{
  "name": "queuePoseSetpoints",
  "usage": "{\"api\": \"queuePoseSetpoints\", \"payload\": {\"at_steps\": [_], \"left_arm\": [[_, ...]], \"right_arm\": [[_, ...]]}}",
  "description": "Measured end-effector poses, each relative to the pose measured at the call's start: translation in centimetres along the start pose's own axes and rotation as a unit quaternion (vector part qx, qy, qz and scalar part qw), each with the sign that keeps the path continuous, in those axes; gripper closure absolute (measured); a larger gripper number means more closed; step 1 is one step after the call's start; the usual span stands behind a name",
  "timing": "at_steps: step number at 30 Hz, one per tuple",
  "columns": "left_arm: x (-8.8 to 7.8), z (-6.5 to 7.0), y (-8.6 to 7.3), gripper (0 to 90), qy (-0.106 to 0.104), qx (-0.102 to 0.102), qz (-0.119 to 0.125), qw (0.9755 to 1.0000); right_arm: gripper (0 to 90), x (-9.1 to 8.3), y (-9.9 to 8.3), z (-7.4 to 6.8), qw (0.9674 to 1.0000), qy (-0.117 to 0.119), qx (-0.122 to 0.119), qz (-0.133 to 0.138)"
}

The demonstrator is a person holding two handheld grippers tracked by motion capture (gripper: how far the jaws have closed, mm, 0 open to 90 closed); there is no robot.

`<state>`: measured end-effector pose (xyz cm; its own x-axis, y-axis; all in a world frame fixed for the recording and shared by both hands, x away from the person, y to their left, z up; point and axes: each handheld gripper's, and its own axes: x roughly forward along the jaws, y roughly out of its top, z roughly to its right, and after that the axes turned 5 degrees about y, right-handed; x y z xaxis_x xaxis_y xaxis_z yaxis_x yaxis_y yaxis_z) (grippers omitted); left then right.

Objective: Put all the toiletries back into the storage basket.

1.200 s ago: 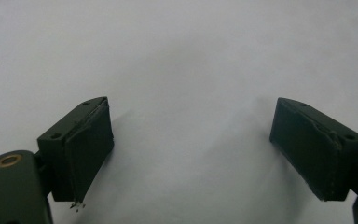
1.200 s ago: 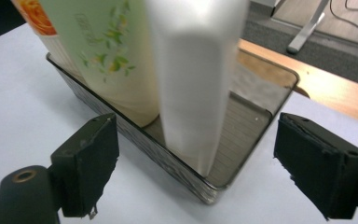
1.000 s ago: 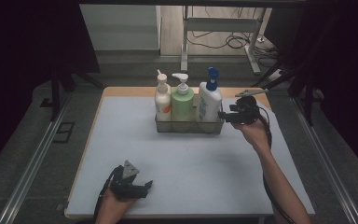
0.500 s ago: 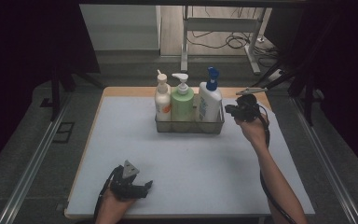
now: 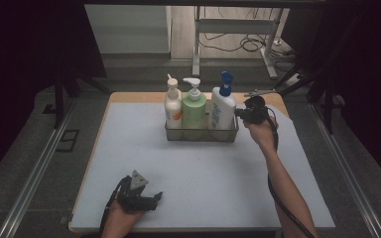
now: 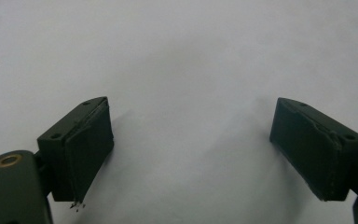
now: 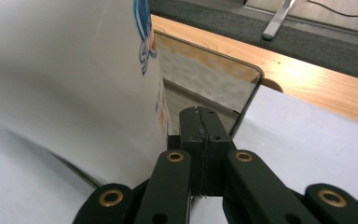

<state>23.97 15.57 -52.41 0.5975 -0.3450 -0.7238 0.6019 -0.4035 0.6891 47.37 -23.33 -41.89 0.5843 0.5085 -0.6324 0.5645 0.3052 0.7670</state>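
My left claw rests low on the near part of the desk, its jaws spread wide with nothing but bare white surface between them, well apart from the work. Farther out, my right claw has just been closing and now sits pressed together; in the right gripper view its pads meet on the thin rim at the right end of the clear basket, just beside the white bottle with the blue pump. That bottle stands upright at the basket's right end, with a green bottle in the middle and a cream one at the left. I judge the step in hand is taking hold of the basket by its end wall. The next move calls for a steady, level pull or lift, since three tall bottles could tip if it tilts.
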Motion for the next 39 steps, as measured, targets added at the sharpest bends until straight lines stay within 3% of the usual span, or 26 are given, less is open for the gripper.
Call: {"api": "queuePoseSetpoints", "payload": {"at_steps": [12,28,39], "left_arm": [[0.0,0.0,0.0,12.8,0.0,0.0,0.0,1.0],[0.0,0.0,0.0,12.8,0.0,-0.001,0.0,1.0],[0.0,0.0,0.0,12.8,-0.001,-0.002,0.0,1.0]], "right_arm": [[89.9,2.2,-0.2,0.7,0.9994,0.032,-0.001,-0.012],[89.9,4.0,-1.2,1.1,0.9988,0.038,0.008,-0.031],[89.9,4.7,-1.4,0.4,0.9981,0.044,0.004,-0.043]]}}
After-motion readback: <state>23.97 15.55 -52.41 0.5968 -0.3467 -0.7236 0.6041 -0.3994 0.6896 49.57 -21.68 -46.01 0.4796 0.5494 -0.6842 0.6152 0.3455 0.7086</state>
